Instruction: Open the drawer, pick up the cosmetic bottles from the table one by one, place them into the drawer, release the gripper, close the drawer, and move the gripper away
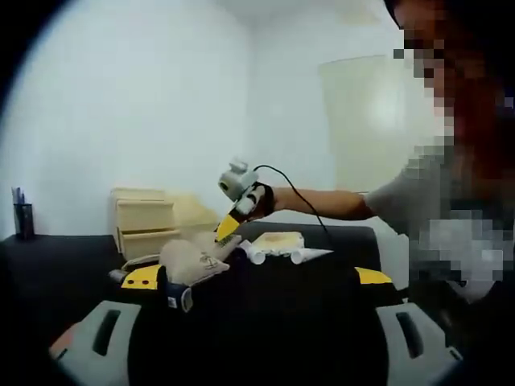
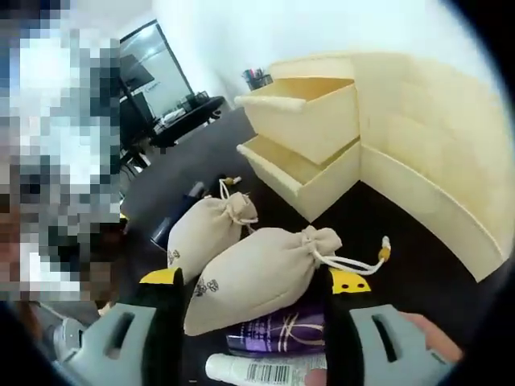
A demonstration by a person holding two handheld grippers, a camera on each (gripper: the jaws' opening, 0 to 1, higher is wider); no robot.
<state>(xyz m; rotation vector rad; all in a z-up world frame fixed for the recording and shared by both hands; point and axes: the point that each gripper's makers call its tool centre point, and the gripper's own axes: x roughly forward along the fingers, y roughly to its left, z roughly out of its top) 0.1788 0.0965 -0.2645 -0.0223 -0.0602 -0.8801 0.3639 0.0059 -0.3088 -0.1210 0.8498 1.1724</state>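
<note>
My right gripper point(image 2: 253, 280) stands open, its yellow-tipped jaws on either side of a beige drawstring pouch point(image 2: 265, 269) lying on the black table. Just under that pouch sit a purple cosmetic bottle point(image 2: 273, 334) and a white tube point(image 2: 257, 370). A second pouch point(image 2: 205, 229) lies beyond. The cream drawer unit point(image 2: 418, 137) has two drawers pulled out, the upper drawer point(image 2: 310, 121) and the lower drawer point(image 2: 298, 173). My left gripper point(image 1: 257, 277) hangs wide open with nothing in it. Ahead of it a hand holds the right gripper point(image 1: 237, 205) over the pouches point(image 1: 193, 261), near white tubes point(image 1: 298, 256).
A yellowish packet point(image 1: 278, 241) lies by the tubes. A dark pen cup point(image 1: 22, 217) stands at the table's far left. The drawer unit point(image 1: 145, 221) sits against the white wall. A person is close on the right, arm stretched over the table point(image 1: 64, 265).
</note>
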